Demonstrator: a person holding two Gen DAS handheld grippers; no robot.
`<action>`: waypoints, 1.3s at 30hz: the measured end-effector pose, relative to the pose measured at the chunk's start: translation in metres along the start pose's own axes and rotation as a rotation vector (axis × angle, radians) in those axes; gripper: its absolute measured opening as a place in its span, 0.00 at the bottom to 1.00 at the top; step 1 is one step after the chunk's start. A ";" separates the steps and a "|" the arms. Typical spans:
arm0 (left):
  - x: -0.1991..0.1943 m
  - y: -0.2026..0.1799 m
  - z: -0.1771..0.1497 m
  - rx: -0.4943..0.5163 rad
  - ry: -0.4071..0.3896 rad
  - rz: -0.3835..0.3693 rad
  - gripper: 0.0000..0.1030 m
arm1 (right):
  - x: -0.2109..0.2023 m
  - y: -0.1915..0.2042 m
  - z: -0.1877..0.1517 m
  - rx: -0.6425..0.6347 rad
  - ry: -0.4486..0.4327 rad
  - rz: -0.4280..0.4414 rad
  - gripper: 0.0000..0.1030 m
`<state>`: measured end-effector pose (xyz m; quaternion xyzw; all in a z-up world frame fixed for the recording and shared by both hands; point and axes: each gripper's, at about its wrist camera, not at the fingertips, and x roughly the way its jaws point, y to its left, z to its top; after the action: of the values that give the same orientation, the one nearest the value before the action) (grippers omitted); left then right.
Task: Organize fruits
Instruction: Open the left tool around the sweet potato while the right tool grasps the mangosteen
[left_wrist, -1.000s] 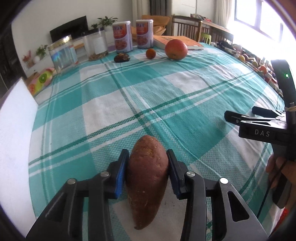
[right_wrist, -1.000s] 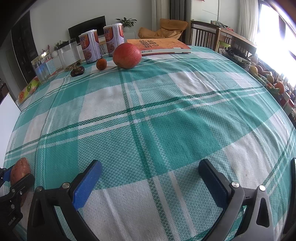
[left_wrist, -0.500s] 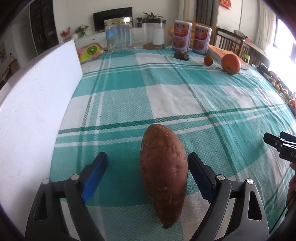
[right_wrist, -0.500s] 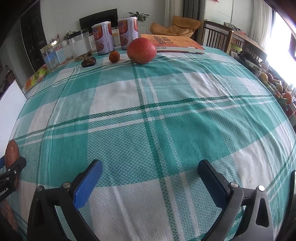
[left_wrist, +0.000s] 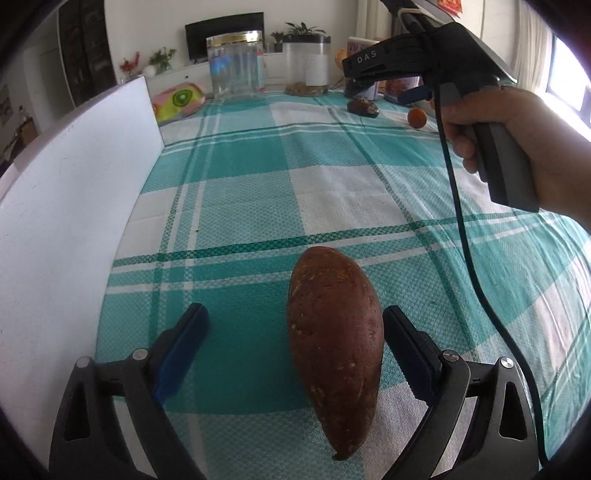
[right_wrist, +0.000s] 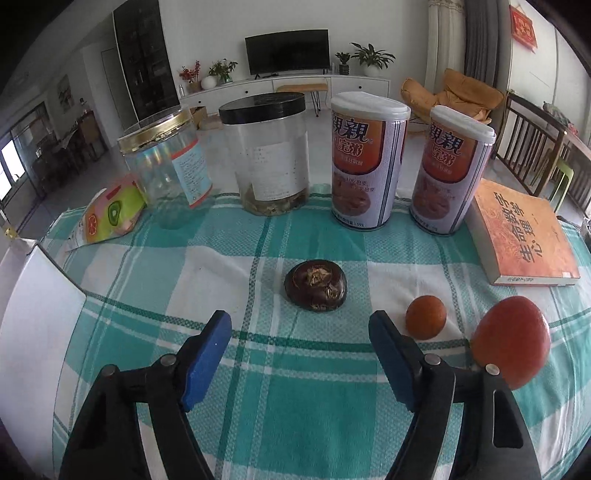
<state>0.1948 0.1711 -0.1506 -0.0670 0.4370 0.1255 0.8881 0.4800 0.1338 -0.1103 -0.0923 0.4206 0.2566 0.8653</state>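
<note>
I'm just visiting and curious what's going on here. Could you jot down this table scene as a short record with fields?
surface: table with teal checked cloth
left claw: open, sweet potato lying between its fingers, close to the right one
right claw: open, holds nothing, pointed at a dark brown fruit
other fruit: small orange, large red fruit
behind: two jars, two cans, orange book
left edge: white board
</note>
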 end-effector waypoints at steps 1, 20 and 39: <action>0.000 0.000 0.000 0.000 0.000 0.000 0.93 | 0.008 0.001 0.007 0.000 0.003 -0.016 0.71; 0.001 -0.001 0.001 0.003 0.001 0.007 0.94 | -0.093 -0.020 -0.112 0.061 0.063 0.088 0.46; 0.002 -0.002 0.001 0.007 0.003 0.013 0.95 | -0.182 -0.021 -0.278 0.152 -0.015 -0.157 0.48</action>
<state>0.1972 0.1695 -0.1515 -0.0613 0.4391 0.1296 0.8869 0.2083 -0.0556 -0.1451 -0.0571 0.4240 0.1559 0.8903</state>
